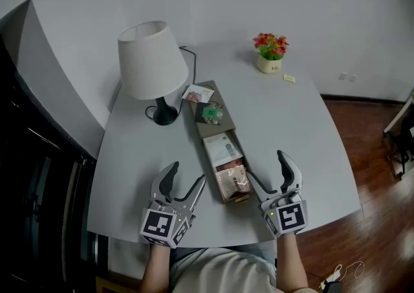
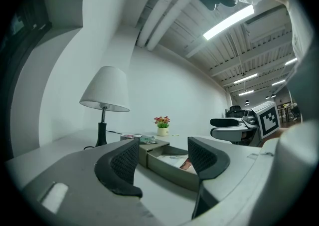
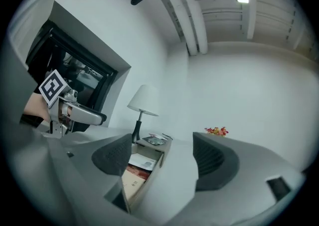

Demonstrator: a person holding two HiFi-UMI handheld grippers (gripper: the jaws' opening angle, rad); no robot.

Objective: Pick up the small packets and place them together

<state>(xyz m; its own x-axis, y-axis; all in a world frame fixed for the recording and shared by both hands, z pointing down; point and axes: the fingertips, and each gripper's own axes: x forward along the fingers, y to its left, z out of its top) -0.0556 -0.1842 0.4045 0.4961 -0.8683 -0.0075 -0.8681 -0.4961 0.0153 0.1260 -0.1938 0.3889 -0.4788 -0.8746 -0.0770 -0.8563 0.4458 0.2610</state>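
Packets (image 1: 231, 180) lie in the grey box (image 1: 237, 200) on the table between my grippers. I read left gripper (image 1: 187, 173) and right gripper (image 1: 265, 165) both spread wide, empty.

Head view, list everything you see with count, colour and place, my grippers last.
pale round-cornered table: one, grey-white, fills the middle
table lamp with white shade: one, white on black base, table's far left
long cardboard box: one, grey-brown, table centre, near half open
white-pink small packet: one, on box lid, far end
green small packet: one, on box lid, just nearer
white flat packet: one, inside open half
brown packet: one, inside open half, nearest end
cream flower pot: one, red and orange flowers, table's far right
pale yellow slip: one, beside the pot
left gripper: one, grey, left of box, fingers apart, empty
right gripper: one, grey, right of box, fingers apart, empty
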